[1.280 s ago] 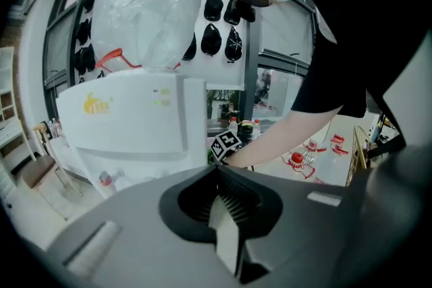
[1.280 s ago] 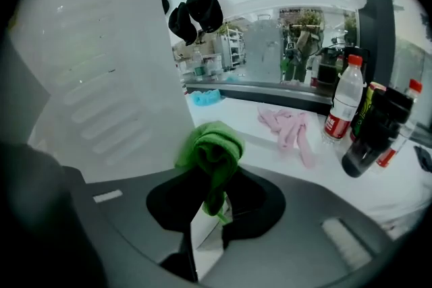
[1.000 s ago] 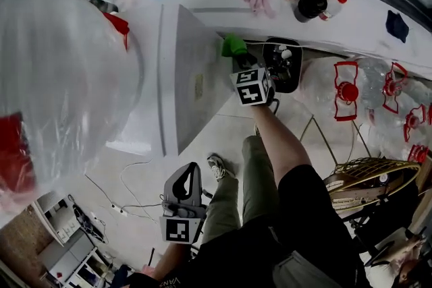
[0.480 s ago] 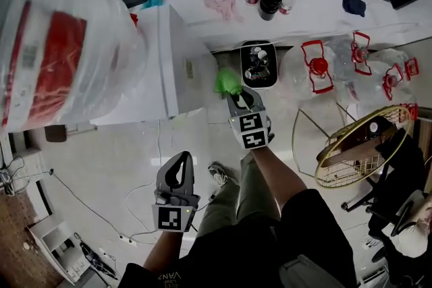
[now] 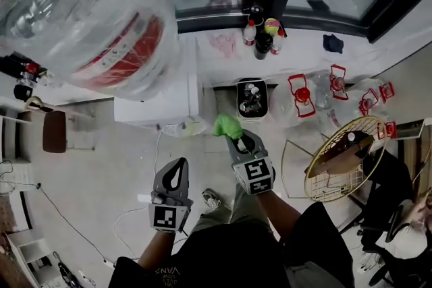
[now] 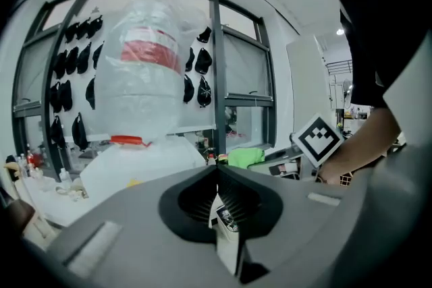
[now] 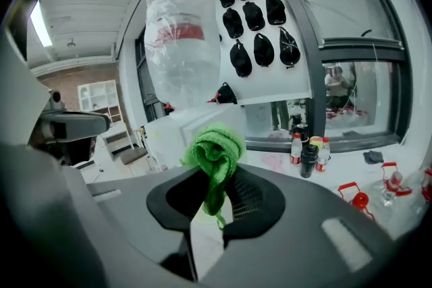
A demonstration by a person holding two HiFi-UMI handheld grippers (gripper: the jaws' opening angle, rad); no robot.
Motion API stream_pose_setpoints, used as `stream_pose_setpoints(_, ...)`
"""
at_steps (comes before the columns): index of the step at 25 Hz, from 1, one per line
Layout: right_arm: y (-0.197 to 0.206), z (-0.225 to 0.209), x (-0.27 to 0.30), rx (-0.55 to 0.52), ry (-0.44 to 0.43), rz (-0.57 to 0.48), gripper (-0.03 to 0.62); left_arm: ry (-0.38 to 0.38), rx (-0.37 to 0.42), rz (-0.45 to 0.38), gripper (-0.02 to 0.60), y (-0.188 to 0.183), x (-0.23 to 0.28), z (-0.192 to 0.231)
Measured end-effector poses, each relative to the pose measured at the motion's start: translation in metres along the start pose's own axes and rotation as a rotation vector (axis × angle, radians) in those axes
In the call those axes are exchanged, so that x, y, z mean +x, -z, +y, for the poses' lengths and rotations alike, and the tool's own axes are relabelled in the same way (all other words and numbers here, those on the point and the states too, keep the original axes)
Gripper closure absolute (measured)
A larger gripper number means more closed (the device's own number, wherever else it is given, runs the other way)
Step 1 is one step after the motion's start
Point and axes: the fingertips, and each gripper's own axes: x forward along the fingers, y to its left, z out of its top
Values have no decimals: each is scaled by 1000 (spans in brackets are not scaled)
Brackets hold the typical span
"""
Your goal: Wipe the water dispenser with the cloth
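Note:
The white water dispenser [image 5: 156,106] stands at the left, topped by a big bottle [image 5: 88,13] wrapped in clear plastic. My right gripper [image 5: 233,138] is shut on the green cloth [image 5: 227,124], which it holds just right of the dispenser's body, a small gap away. In the right gripper view the cloth [image 7: 216,152] bunches up above the jaws, with the bottle [image 7: 179,44] and dispenser [image 7: 196,125] behind it. My left gripper [image 5: 177,166] hangs lower, shut and holding nothing. Its own view has the jaws meeting [image 6: 216,170], the bottle [image 6: 145,74] ahead and the cloth [image 6: 244,157] to the right.
A black bin [image 5: 252,99] of small items sits by the wall right of the dispenser. Clear jugs with red handles [image 5: 300,92] lie on the floor. Bottles [image 5: 262,34] stand on the sill. A gold wire basket [image 5: 341,157] is at the right, a brown stool [image 5: 55,131] at the left.
The right gripper with the green cloth has drawn back from the dispenser's side toward the person. The head view has lifted, so the bottle and window now fill the top.

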Motion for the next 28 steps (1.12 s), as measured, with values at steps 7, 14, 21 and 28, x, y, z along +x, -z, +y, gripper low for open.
stream_pose_setpoints(7,-58,40,-48,-59,-63,-56,514,-54,-31,-70,580,-27,-35,24)
stream_pose_setpoints(14,-117,69,-62,-131,-142,-107,514,-135,-84,-74,578,-44,-54,48)
stream_pose_setpoints(21,-148,82,-63,-184,-186,-115,514,-208,-70,-170,578,-64,-64,71)
stream_pose_setpoints(28,-152,83,-67,-194,-208,-123,516,-235,-66,-171,580,-67,-64,72)
